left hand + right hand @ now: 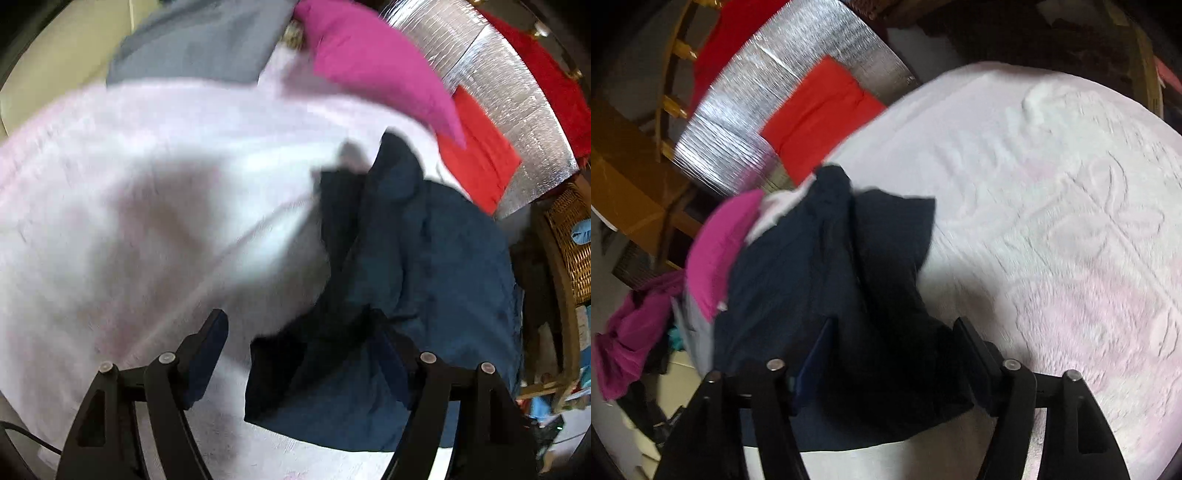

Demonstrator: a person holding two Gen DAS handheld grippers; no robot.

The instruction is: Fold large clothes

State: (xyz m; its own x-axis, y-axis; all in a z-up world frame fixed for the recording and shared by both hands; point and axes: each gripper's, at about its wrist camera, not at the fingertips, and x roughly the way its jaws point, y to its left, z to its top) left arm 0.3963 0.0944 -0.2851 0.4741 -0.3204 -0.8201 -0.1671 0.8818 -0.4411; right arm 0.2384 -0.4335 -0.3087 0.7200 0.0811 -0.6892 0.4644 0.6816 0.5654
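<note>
Both claws, left (303,354) and right (892,350), spread apart over navy garment (827,266)

Dark navy garment (827,266) bunched between the right gripper (894,354) jaws, pale embossed bedspread (1052,221) beneath

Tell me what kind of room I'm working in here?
Probably a lived-in bedroom or laundry corner at home: a pale embossed bedspread serves as the work surface, loose clothes lie about, such as a magenta garment, and a wicker basket stands beside it.
</note>
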